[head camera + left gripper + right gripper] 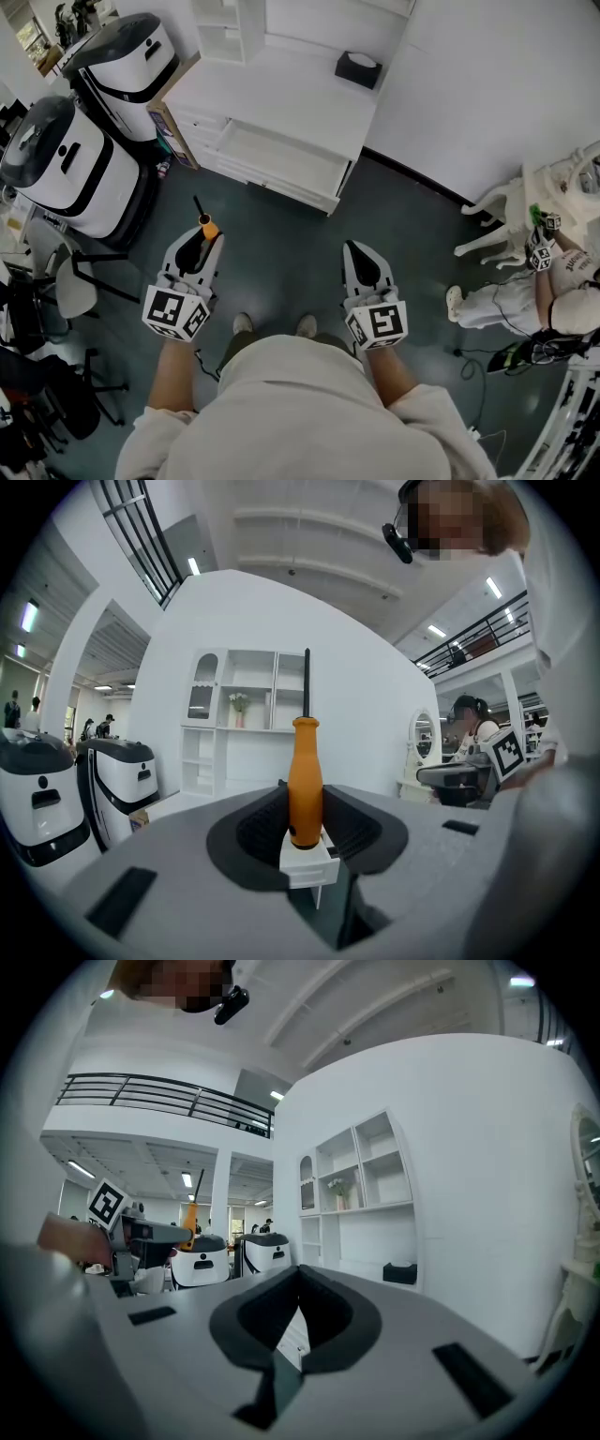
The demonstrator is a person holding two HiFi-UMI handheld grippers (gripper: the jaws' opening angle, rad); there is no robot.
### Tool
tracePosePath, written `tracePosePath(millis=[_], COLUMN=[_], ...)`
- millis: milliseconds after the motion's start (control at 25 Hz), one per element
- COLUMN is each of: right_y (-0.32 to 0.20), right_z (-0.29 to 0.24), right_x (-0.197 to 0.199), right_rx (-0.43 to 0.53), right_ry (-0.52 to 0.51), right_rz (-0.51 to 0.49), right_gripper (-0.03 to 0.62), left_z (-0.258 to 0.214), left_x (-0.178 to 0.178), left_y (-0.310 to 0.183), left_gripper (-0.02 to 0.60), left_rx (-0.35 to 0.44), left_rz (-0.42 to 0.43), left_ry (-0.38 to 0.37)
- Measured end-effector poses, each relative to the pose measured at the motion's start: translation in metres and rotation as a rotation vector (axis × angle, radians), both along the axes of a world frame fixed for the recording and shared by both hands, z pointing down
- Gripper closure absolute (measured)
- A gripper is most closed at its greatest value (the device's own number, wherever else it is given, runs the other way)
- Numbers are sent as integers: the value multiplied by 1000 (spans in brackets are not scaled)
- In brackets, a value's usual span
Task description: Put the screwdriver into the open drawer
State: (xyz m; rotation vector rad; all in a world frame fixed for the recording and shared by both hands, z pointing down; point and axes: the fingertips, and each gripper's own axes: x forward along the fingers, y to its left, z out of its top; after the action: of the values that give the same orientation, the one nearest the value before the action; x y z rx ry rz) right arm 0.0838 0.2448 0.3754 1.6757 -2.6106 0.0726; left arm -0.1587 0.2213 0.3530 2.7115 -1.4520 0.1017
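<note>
Dark green floor (pixel 281 253) lies between the person and a white cabinet (pixel 291 89), whose open drawer (pixel 281 157) juts toward the viewer, its pale interior showing nothing inside. The left tool (pixel 204 240) is clamped on the butt of the orange-handled screwdriver (pixel 305 775), and the black shaft projects straight ahead along the jaws. The right tool (pixel 351 249) is closed and holds nothing. Both tools are held level over the floor, well apart from the drawer, which sits ahead of them and, from the left tool, somewhat to the right in the head view.

Step in hand, as judged: carrying the screwdriver to the drawer. To do it well, the approach should bring the shaft tip clear over the drawer's front edge. The left tool should then sink until the screwdriver is low inside. Turning it to lie along the drawer's long side would give it room. Opening the jaws only then should prevent a bounce or a roll-out. The right tool need only stay clear.
</note>
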Motion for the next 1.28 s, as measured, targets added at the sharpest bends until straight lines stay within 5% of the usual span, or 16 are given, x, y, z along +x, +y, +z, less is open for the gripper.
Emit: tracePosePath(millis=[600, 1280], right_y=[-13, -67], right_z=[13, 16], right_x=[23, 10], right_rx=[1, -7], right_ry=[6, 40], right_rz=[-122, -43], right_gripper=[590, 589], left_z=[12, 19], left_x=[18, 4], left_y=[14, -66], left_gripper=[469, 469], left_rx=[-3, 17], left_rz=[-115, -37], left_ry=[-11, -17])
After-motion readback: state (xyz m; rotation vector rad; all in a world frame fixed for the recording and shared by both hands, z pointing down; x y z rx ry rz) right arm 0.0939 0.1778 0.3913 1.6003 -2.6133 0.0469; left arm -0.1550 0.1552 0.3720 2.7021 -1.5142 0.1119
